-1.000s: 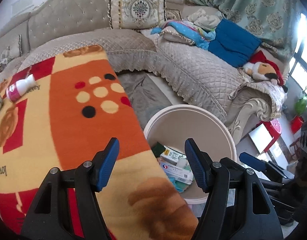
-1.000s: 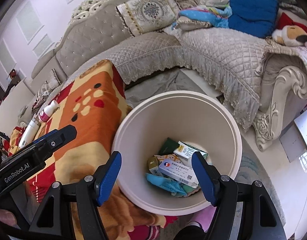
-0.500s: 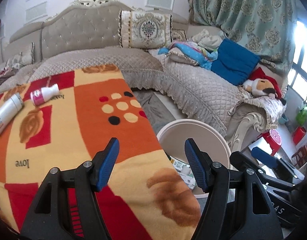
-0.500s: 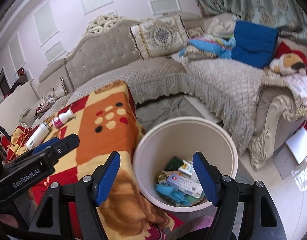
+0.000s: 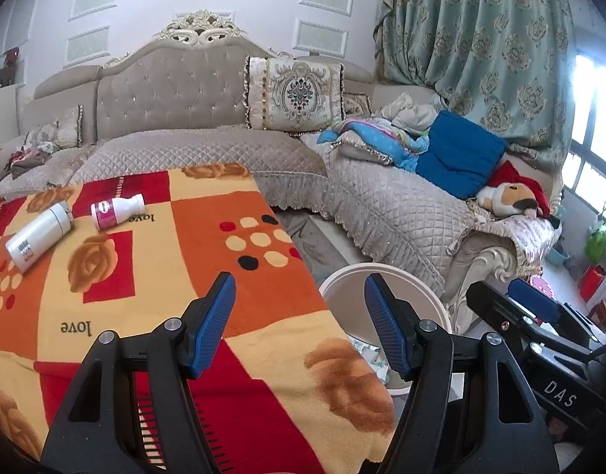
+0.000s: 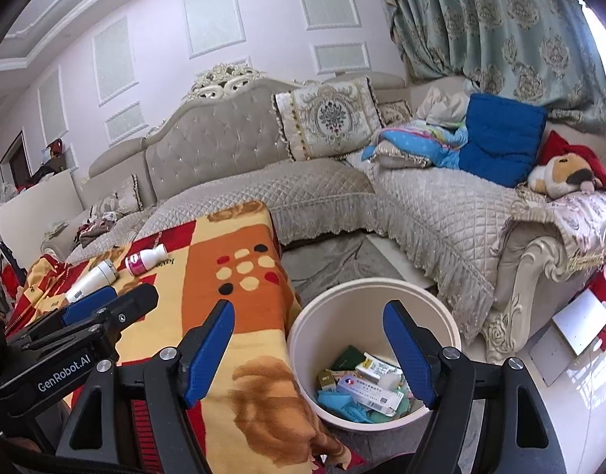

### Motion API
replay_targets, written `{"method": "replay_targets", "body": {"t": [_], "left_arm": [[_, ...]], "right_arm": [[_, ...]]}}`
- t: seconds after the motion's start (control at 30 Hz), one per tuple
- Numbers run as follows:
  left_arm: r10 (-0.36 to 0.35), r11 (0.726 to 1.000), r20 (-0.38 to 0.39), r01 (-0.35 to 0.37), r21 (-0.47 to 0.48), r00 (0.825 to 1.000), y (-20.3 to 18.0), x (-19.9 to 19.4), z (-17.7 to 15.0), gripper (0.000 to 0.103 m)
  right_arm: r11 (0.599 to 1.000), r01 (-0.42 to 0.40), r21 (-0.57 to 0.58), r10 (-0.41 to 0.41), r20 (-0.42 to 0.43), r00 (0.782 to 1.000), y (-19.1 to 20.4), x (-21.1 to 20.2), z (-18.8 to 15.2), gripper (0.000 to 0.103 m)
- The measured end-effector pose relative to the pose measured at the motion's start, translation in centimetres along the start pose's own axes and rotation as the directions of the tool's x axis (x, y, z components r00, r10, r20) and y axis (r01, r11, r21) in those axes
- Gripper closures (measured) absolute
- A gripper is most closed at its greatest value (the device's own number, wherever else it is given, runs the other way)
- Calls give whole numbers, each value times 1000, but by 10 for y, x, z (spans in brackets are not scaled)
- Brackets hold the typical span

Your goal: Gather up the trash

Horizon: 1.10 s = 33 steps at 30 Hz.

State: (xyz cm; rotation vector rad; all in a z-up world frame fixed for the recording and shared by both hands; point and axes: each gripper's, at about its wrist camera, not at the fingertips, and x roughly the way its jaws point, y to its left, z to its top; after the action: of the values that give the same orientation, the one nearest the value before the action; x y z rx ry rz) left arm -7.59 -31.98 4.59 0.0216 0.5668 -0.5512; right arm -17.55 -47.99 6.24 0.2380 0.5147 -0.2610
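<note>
1. We hold both grippers up over the near edge of the blanket-covered table point(image 5: 232, 276), tilted down toward it. Neither carries anything.
2. Our left gripper point(image 5: 299, 316) has its blue pads spread with only blanket and bin rim showing between them. Our right gripper point(image 6: 309, 349) is spread wider; its jaws have just been opening, and nothing lies between them, only the bin below.
3. The cream bin point(image 6: 386, 290) stands on the floor, tight against the table's right edge beside the sofa point(image 6: 322, 189), so we judge it was set there to make drops short.
4. Collected trash point(image 6: 366, 391), cartons and blue wrappers, lies at the bin's bottom.
5. Two pieces remain on the blanket's far left, lying on their sides close together: a white bottle with a pink label point(image 5: 115, 209) and a white cylindrical bottle point(image 5: 38, 237). We judge these the next pickups, and being round, they may roll when nudged.
6. The right wrist view looks into the bin and shows its contents plainly; the left view shows little more than its rim.
7. The left view shows the two bottles larger and clearer, and the right gripper's arm at its lower right.
</note>
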Motion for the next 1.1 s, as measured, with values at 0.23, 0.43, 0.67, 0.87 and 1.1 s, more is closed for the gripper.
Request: {"method": "replay_targets", "body": {"t": [0.23, 0.43, 0.67, 0.87, 1.1], "left_arm": [[1, 1000, 28, -1, 5, 1000, 0, -8, -1, 36], [7, 1000, 34, -7, 15, 999, -1, -10, -2, 36], [8, 1000, 40, -8, 20, 999, 1, -11, -2, 36], [9, 1000, 41, -10, 21, 999, 3, -12, -2, 36], [7, 1000, 42, -8, 20, 999, 4, -13, -3, 36]], "right_arm": [[999, 44, -1, -44, 55, 998, 1, -10, 4, 27], [997, 71, -9, -70, 78, 994, 3, -15, 6, 21], [997, 70, -25, -68, 79, 995, 9, -16, 7, 21], [997, 73, -40, -70, 85, 994, 14, -18, 9, 19], [996, 74, -45, -70, 81, 994, 16, -18, 9, 18]]}}
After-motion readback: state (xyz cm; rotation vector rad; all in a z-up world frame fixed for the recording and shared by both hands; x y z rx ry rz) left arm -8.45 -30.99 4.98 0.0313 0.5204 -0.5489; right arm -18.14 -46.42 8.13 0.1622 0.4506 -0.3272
